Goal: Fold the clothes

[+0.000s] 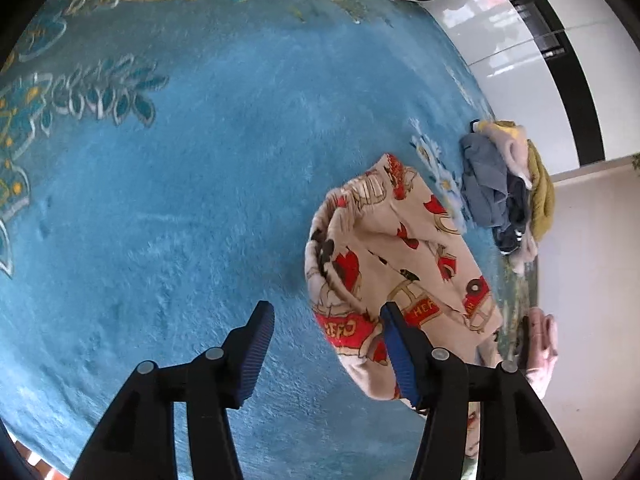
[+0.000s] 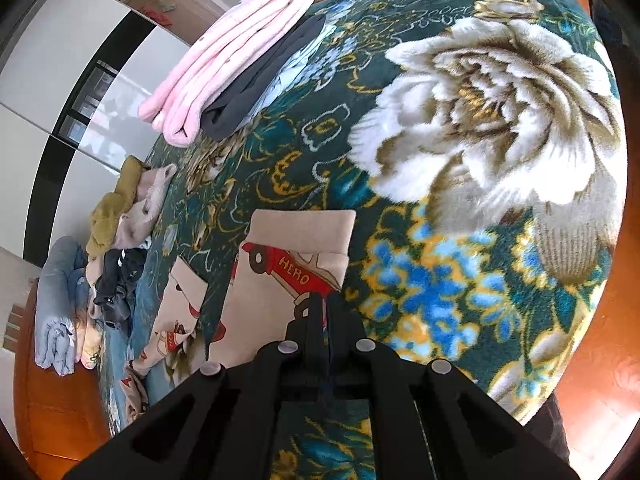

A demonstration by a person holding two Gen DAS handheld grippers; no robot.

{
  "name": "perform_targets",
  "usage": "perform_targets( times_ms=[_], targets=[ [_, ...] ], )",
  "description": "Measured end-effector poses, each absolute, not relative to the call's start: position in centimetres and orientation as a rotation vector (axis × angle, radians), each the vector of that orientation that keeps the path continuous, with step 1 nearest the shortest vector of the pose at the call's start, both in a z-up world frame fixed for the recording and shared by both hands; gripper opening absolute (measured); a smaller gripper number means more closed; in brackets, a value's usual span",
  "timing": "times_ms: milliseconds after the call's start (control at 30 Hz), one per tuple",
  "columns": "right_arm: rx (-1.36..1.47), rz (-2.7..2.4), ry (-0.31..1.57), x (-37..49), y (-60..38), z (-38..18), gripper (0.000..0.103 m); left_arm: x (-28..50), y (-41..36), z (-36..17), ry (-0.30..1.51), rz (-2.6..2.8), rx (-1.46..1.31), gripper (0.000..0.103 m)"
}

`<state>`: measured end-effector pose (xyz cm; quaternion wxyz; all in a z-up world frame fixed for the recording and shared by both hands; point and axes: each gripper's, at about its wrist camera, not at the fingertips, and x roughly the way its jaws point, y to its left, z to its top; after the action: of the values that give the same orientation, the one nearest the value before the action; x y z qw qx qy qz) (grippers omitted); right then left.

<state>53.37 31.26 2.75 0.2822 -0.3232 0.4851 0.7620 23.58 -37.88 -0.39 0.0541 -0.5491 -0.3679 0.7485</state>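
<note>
Beige trousers printed with red "HERO" fire trucks [image 1: 400, 256] lie bunched on a blue flowered blanket [image 1: 192, 184]. My left gripper [image 1: 326, 344] is open and empty; its right finger [image 1: 400, 354] overlaps the trousers' near edge. In the right wrist view the trouser legs [image 2: 296, 256] stretch forward over the blanket [image 2: 480, 160]. My right gripper [image 2: 326, 300] is shut on the trousers' fabric close to the red truck print.
A folded stack of pink, dark and light-blue clothes [image 2: 236, 60] lies at the far side. A pile of unfolded olive, grey and dark clothes [image 2: 120, 232] [image 1: 508, 184] sits by the blanket edge. White and black wardrobe doors [image 2: 80, 80] stand behind. Rolled blue bedding [image 2: 60, 312] lies at left.
</note>
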Motion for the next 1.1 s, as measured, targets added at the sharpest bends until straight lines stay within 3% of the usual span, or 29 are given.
perform_targets(
  times_ms=[100, 167, 200, 267, 467, 500, 533, 567, 600, 767, 900, 1000, 1100],
  targets=[
    [-0.838, 2.021, 1.349, 53.6, 31.5, 2.4, 0.003, 23.6, -38.0, -0.9, -1.112, 2.289, -1.717, 0.057],
    [-0.828, 2.002, 1.362, 53.6, 31.7, 2.2, 0.024, 23.7, -38.1, -1.3, -1.131, 2.275, -1.743, 0.057],
    [-0.827, 1.989, 1.36, 53.6, 31.9, 2.1, 0.04, 23.7, -38.1, -1.4, -1.133, 2.276, -1.746, 0.057],
    [-0.818, 1.976, 1.361, 53.5, 32.3, 1.9, 0.041, 23.7, -38.0, -1.5, -1.132, 2.282, -1.747, 0.056],
    [-0.826, 1.947, 1.399, 51.8, 33.1, 0.7, 0.041, 23.8, -37.6, -1.3, -1.055, 2.314, -1.779, 0.029],
    [-0.836, 1.951, 1.39, 51.5, 33.1, 0.7, 0.039, 23.8, -37.7, -1.3, -1.056, 2.316, -1.783, 0.024],
    [-0.848, 1.955, 1.383, 51.2, 33.0, 0.7, 0.028, 23.9, -37.8, -1.3, -1.055, 2.32, -1.785, 0.015],
    [-0.863, 1.955, 1.386, 50.9, 32.9, 0.7, 0.02, 23.9, -37.9, -1.2, -1.053, 2.324, -1.787, 0.011],
    [-0.878, 1.955, 1.388, 50.6, 32.8, 0.6, 0.005, 23.9, -38.0, -1.2, -1.052, 2.327, -1.789, 0.011],
    [-0.837, 2.029, 1.367, 49.5, 32.6, 2.9, 0.002, 23.0, -38.7, 2.3, -1.055, 2.382, -1.641, 0.009],
    [-0.642, 2.228, 1.361, 50.1, 31.8, 8.5, 0.001, 24.0, -38.9, 7.3, -0.912, 2.475, -1.461, 0.009],
    [-0.608, 2.32, 1.221, 51.8, 30.2, 10.5, 0.001, 26.1, -39.4, 6.3, -0.798, 2.507, -1.514, 0.009],
    [-0.76, 2.198, 1.214, 53.1, 30.6, 6.4, 0.001, 27.6, -41.2, 1.9, -0.828, 2.466, -1.691, 0.009]
  ],
)
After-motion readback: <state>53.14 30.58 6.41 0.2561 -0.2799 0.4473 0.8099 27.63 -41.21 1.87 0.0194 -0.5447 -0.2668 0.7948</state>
